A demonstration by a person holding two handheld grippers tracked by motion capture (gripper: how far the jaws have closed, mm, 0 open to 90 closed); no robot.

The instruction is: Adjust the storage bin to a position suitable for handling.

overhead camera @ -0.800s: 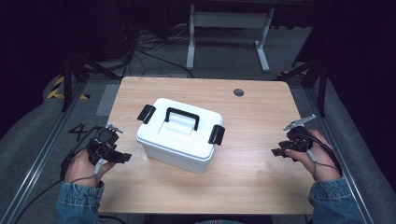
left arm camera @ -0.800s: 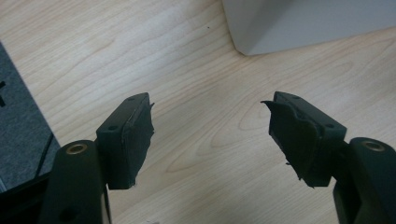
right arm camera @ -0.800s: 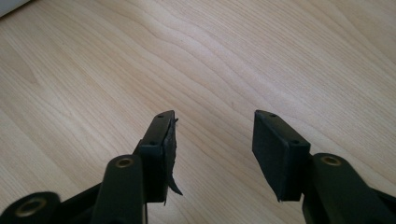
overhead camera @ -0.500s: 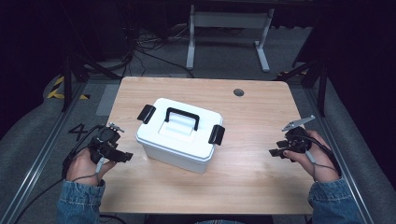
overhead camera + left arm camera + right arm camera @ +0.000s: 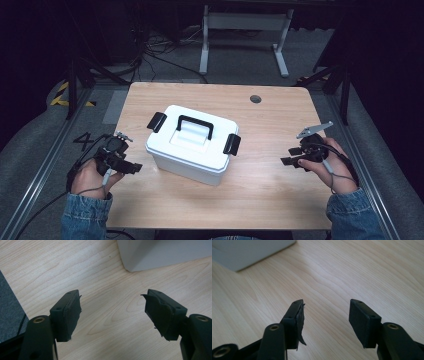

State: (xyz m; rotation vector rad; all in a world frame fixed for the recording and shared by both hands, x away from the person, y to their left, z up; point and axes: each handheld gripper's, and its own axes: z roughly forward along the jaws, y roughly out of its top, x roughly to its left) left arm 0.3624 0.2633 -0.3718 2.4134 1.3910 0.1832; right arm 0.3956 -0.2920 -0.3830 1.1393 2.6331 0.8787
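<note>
A white plastic box (image 5: 192,145) with a black handle (image 5: 194,126) and two black side latches sits closed near the middle of the wooden table (image 5: 265,125). My left gripper (image 5: 131,167) rests low at the table's left side, a short way from the box, jaws open and empty. In the left gripper view the gripper (image 5: 112,306) points at bare wood with a corner of the box (image 5: 160,253) ahead. My right gripper (image 5: 290,156) hovers at the table's right side, open and empty. In the right gripper view the gripper (image 5: 325,312) faces wood, the box (image 5: 244,252) far off.
A small round hole (image 5: 255,99) marks the table's far edge. Beyond the table stands a grey metal frame (image 5: 245,30) on dark carpet with cables. Metal rails (image 5: 40,175) run along both sides of the table.
Both hands have barely shifted; the left gripper has drifted slightly nearer the table's front edge. The box has not moved.
</note>
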